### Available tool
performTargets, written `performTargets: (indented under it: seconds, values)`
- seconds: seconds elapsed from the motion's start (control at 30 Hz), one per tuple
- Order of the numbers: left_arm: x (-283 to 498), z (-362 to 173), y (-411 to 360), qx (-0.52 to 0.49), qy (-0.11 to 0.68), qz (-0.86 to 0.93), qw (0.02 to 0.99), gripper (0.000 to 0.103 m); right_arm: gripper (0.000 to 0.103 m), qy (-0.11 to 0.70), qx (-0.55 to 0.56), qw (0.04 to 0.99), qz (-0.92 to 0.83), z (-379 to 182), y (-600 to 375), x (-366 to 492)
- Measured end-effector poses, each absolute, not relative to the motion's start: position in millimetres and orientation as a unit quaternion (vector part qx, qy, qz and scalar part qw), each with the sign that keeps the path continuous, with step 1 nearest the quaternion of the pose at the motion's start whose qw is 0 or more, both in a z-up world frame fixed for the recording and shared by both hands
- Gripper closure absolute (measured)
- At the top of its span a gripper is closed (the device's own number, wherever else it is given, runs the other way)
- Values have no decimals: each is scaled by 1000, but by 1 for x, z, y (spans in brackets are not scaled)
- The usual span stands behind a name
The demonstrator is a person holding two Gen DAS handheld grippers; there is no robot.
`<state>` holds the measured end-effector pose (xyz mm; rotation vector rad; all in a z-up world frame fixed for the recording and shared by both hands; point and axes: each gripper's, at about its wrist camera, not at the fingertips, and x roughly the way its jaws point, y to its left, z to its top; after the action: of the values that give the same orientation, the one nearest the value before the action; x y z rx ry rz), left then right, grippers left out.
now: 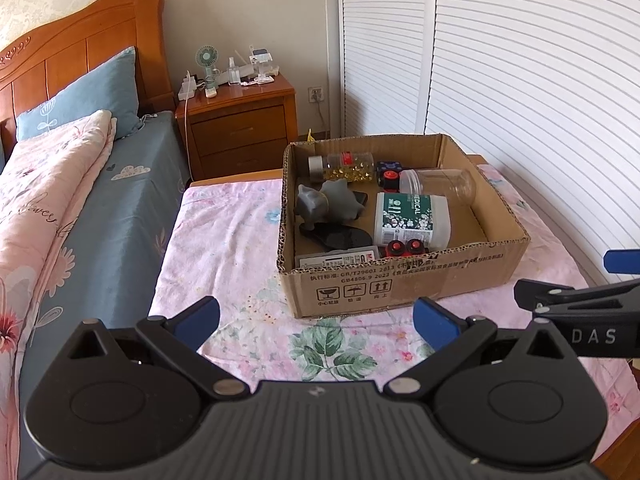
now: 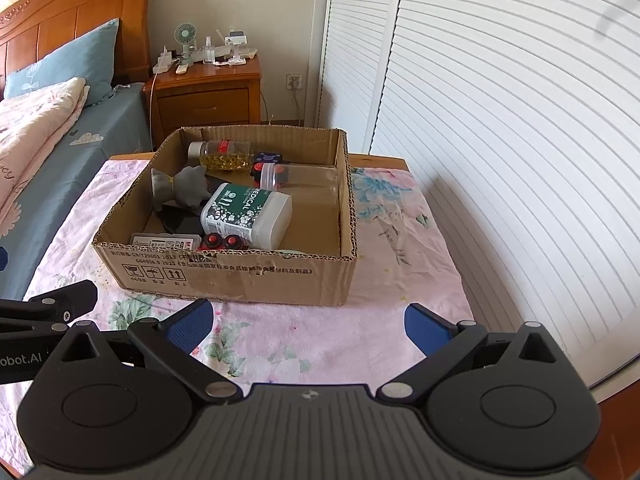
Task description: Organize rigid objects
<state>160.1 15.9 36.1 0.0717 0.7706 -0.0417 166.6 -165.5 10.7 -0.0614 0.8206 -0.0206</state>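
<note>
Left wrist view first: the left gripper (image 1: 316,320) hangs over the flowery pink sheet (image 1: 224,240) with its blue pads spread wide and nothing between them. Just ahead sits a cardboard box (image 1: 400,280) with everything already piled inside. There's a white medical bottle (image 1: 412,222) lying on its side in the middle, a clear empty jar (image 1: 444,186) tipped over behind it, and a pill bottle (image 1: 344,166) of yellow capsules along the back wall. A grey toy (image 1: 320,204) is on the left, and two red buttons (image 1: 404,248) sit by the front wall. Part of the right gripper (image 1: 580,304) pokes in from the right edge.

Right wrist view: the right gripper (image 2: 310,322) is also wide open and empty, hanging near the front of the box (image 2: 240,276). Same stuff inside, medical bottle (image 2: 248,216) in the center, grey toy (image 2: 180,186) to its left. Off in the back corner there's a wooden nightstand (image 2: 204,96) next to the bed (image 2: 60,148).
</note>
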Motion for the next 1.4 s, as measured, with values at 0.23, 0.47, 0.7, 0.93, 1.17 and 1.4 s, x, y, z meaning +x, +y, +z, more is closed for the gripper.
performTargets:
  seconds: [0.23,0.47,0.7,0.93,1.17,1.4]
  values:
    - [160,36,15,34,375,-21,926,1,0,399,-28,916,-12,9,-167,167]
    - [159,36,15,34,375,-21,926,1,0,399,-28,916,-11,9,-167,166]
    - [158,36,15,33,374,-20,927,1,0,399,-27,917,-10,10,-167,165]
    - [156,38,16,33,373,-14,927,1,0,398,-27,917,-10,11,-167,164]
    - [154,39,15,40,370,-8,928,1,0,397,-26,917,-10,11,-167,163]
    - [154,40,14,44,369,-9,929,1,0,397,-25,918,-9,13,-168,162]
